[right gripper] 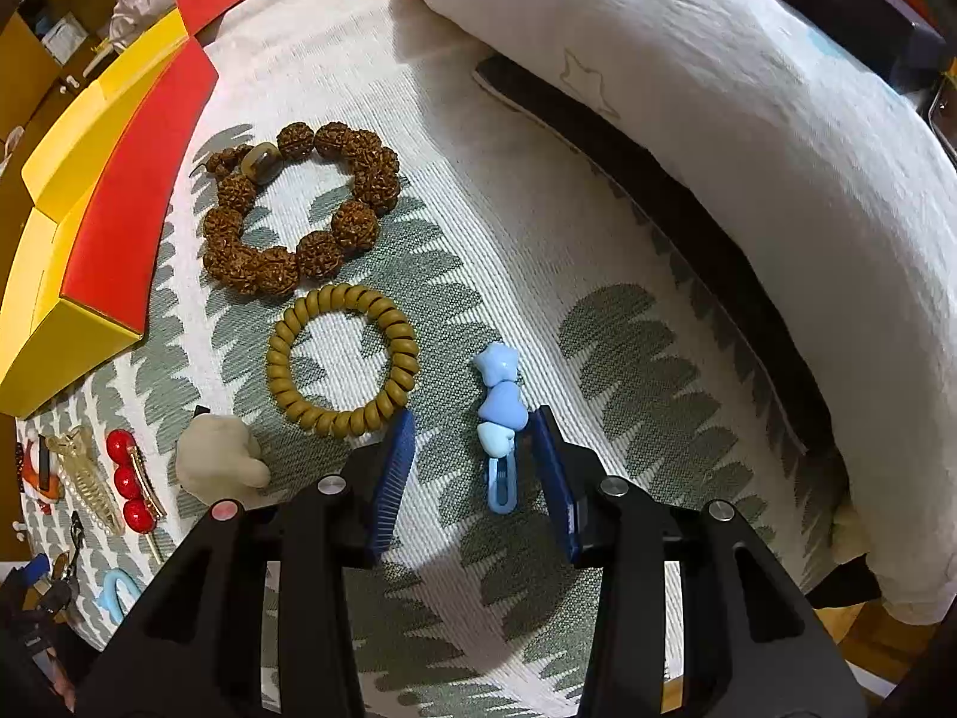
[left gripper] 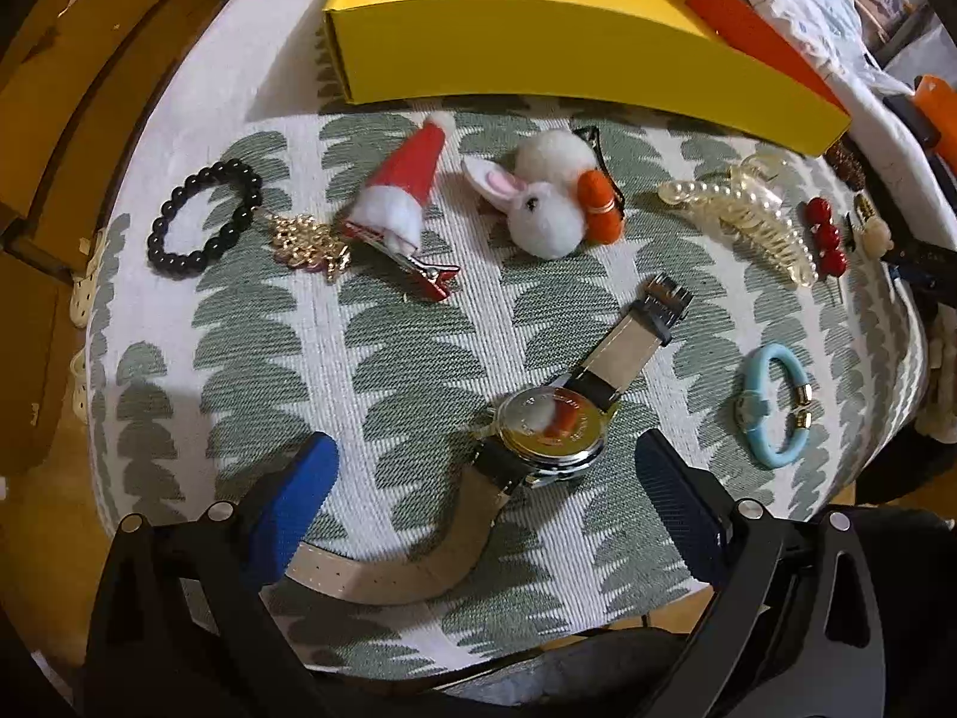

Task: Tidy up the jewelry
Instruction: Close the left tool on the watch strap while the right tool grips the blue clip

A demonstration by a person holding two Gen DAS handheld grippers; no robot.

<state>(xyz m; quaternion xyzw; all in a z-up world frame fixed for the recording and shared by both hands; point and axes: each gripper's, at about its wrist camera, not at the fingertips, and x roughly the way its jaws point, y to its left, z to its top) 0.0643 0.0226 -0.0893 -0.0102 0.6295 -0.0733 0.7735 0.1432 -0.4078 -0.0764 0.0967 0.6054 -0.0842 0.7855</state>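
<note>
My left gripper (left gripper: pixel 487 469) is open, its blue fingers either side of a face-down wristwatch (left gripper: pixel 550 431) with a beige strap. Beyond lie a black bead bracelet (left gripper: pixel 203 215), a gold chain (left gripper: pixel 311 239), a Santa-hat clip (left gripper: pixel 401 197), a bunny clip (left gripper: pixel 547 197), a pearl claw clip (left gripper: pixel 747 209), a red-bead pin (left gripper: pixel 825 233) and a blue ring (left gripper: pixel 774 407). The yellow box (left gripper: pixel 538 60) stands at the back. My right gripper (right gripper: pixel 472 437) is open around a blue heart hair clip (right gripper: pixel 499 419). A coil hair tie (right gripper: pixel 341 359) and a brown seed bracelet (right gripper: pixel 299 203) lie ahead.
A white pillow (right gripper: pixel 718 119) lies along the right side. The yellow and red box (right gripper: pixel 107 209) sits to the left in the right wrist view, with a cream plush clip (right gripper: pixel 218 461) near it. A wooden cabinet (left gripper: pixel 60 119) stands to the left of the patterned cloth (left gripper: pixel 359 359).
</note>
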